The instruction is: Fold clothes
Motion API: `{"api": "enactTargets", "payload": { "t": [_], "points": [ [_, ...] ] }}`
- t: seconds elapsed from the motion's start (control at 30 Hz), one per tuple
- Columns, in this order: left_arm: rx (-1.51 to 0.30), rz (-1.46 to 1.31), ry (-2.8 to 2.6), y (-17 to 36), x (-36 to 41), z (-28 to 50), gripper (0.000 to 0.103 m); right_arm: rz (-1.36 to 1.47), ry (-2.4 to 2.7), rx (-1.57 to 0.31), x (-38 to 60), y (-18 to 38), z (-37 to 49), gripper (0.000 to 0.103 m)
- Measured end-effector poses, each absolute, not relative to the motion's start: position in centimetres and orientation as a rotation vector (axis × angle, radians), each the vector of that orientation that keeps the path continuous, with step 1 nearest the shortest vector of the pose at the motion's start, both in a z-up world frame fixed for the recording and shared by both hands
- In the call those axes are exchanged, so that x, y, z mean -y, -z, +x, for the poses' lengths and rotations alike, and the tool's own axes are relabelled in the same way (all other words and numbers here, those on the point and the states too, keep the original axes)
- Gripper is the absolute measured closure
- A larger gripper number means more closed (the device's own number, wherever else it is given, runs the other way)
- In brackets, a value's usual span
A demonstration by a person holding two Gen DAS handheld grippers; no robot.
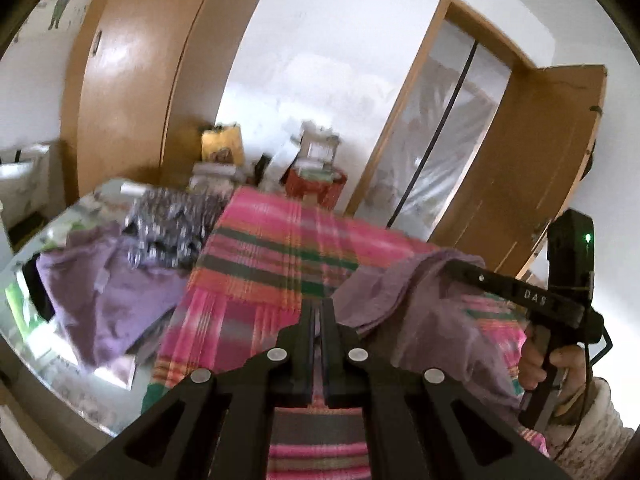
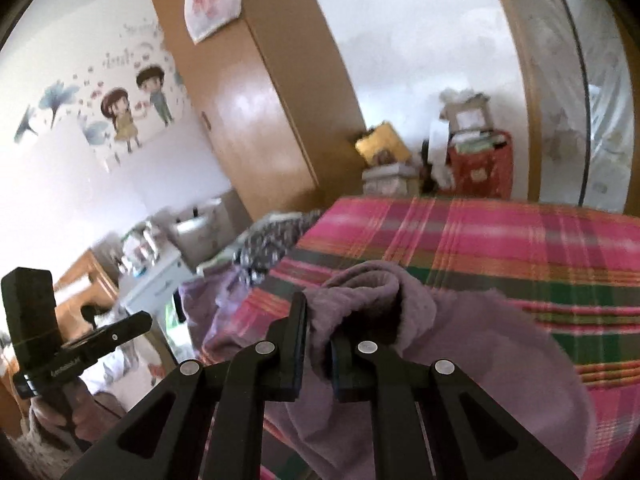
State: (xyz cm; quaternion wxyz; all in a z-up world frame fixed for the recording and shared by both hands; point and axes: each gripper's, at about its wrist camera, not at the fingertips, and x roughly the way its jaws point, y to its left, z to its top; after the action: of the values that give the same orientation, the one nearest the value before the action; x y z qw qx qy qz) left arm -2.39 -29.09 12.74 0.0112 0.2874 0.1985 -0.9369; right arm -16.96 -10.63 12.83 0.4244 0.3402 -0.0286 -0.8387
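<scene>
A lilac garment (image 2: 460, 344) is bunched and draped on the pink plaid blanket (image 2: 500, 240) that covers the bed. My right gripper (image 2: 320, 334) is shut on a thick fold of it, and the cloth hangs over the right finger. In the left wrist view the same lilac garment (image 1: 420, 308) lies over the tip of the right gripper (image 1: 456, 266), held by a hand (image 1: 560, 364). My left gripper (image 1: 320, 316) is shut just left of that garment, above the blanket (image 1: 260, 248), with nothing seen between its fingers. From the right wrist it shows as the left gripper (image 2: 144, 320), apart from the cloth.
A second lilac garment (image 1: 104, 292) and a black-and-white patterned one (image 1: 172, 224) lie heaped at the bed's left side. Boxes and a red bin (image 1: 316, 188) stand past the far end. A wooden wardrobe (image 1: 128, 80) is at the left, an open door (image 1: 532, 168) at the right.
</scene>
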Motion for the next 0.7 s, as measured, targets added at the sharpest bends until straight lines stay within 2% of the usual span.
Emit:
{"api": "enactTargets", "payload": {
  "t": [0.13, 0.23, 0.3, 0.37, 0.43, 0.57, 0.7],
  "points": [
    [-0.614, 0.982, 2.911, -10.6, 29.0, -3.1, 0.1, 0.897, 2.113, 0.081, 10.1, -11.3, -17.4, 0.09],
    [-0.617, 1.054, 2.883, -8.9, 28.6, -4.5, 0.1, 0.918, 2.149, 0.074, 9.2, -11.0, -17.7, 0.084],
    [-0.605, 1.095, 2.865, -7.9, 28.5, -5.2, 0.099, 0.944, 2.145, 0.078, 8.5, -10.5, -17.8, 0.075],
    [-0.576, 1.132, 2.857, -7.2, 28.3, -5.8, 0.092, 0.965, 2.138, 0.076, 7.9, -10.1, -17.8, 0.065],
    [-0.52, 1.179, 2.837, -6.5, 27.8, -6.4, 0.089, 0.98, 2.139, 0.042, 7.5, -9.6, -17.7, 0.06],
    [-0.38, 1.207, 2.839, -5.9, 26.5, -6.9, 0.088, 1.051, 2.131, 0.044, 7.1, -8.5, -18.0, 0.054],
    [-0.256, 1.22, 2.892, -6.0, 24.9, -6.3, 0.088, 1.12, 2.124, -0.005, 6.6, -7.4, -17.3, 0.052]
  ]
}}
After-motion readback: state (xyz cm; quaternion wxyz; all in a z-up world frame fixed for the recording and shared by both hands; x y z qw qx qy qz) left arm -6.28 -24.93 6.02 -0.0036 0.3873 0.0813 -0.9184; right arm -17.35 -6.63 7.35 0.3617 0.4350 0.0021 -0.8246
